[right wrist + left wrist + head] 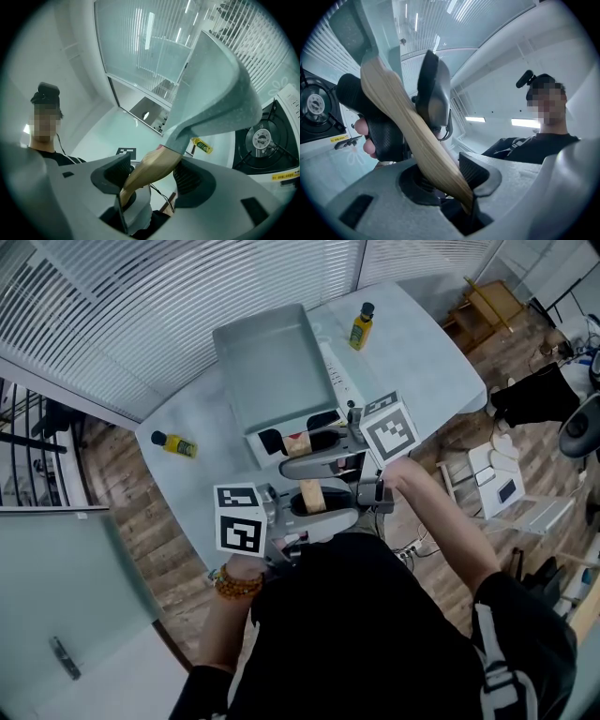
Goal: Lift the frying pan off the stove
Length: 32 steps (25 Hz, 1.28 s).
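**Pan held clear of the stove**

Above the bench (422,362), the square grey pan (272,371) hangs over the stove (262,140) (burner bare). The left gripper (445,183) and right gripper (152,171) both pinch its wooden handle (312,495). One yellow bottle (361,326) stands far, another (175,443) left.

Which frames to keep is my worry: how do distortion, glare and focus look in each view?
Head view: sharp, evenly lit, but the wide lens bends the blinds around the pan. Left gripper view: dark round corners, the handle looms slightly soft near the lens, ceiling lights blown white. Right gripper view: same round warp, pan huge up close.
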Each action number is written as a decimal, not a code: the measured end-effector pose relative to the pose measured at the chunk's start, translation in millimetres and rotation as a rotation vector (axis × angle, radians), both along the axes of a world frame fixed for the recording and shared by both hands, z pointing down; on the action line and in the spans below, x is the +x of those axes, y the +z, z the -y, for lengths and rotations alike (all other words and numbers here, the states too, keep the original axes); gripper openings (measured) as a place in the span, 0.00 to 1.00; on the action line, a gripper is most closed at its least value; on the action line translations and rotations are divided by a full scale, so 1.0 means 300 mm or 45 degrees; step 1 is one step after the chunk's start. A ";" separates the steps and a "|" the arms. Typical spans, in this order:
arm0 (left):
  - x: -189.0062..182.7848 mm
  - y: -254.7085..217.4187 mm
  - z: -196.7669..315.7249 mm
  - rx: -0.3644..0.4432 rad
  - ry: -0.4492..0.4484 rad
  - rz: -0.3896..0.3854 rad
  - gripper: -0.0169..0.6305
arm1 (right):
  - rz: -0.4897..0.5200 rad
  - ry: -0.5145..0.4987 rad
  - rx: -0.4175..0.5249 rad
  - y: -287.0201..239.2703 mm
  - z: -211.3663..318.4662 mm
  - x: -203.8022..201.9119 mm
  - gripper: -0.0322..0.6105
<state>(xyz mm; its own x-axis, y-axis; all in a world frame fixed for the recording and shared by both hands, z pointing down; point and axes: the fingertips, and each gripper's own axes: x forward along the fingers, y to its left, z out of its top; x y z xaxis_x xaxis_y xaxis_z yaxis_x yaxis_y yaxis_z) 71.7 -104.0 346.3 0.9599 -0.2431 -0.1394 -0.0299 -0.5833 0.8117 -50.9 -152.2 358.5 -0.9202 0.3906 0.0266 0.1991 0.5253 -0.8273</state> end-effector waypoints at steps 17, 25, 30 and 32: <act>-0.001 -0.018 0.005 0.000 -0.024 -0.019 0.24 | 0.020 0.025 -0.065 -0.015 0.004 0.000 0.47; -0.005 -0.025 0.005 0.007 -0.035 -0.039 0.25 | 0.030 0.023 -0.079 -0.017 0.005 0.001 0.47; -0.004 -0.014 0.001 0.006 -0.018 -0.028 0.25 | 0.020 0.003 -0.102 -0.007 0.002 0.000 0.47; -0.005 -0.017 0.001 0.005 -0.022 -0.036 0.26 | 0.039 0.005 -0.133 -0.011 0.002 0.000 0.47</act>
